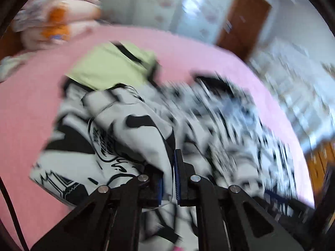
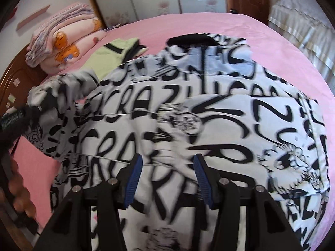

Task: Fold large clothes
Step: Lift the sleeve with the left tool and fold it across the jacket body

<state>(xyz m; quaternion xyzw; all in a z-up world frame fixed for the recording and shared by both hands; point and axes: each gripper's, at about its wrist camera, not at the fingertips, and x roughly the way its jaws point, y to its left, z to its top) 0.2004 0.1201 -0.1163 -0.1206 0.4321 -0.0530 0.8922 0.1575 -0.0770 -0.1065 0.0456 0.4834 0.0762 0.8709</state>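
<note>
The black-and-white lettered jacket [image 2: 209,108] sprawls on the pink bed [image 2: 272,52], collar toward the wardrobe. The left hand-held gripper [image 1: 168,179] pinches its fabric; the right hand-held gripper [image 2: 167,165] hovers spread above.

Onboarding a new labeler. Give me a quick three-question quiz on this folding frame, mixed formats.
1. True or false: the left tool is shut on the printed jacket.
2. Multiple choice: the right tool is A) open over the jacket, B) shut on the green garment, C) out of view.
3. Fill in: the jacket lies on a ____ bed.

Key: 1 true. 2 A. 3 pink.
</note>
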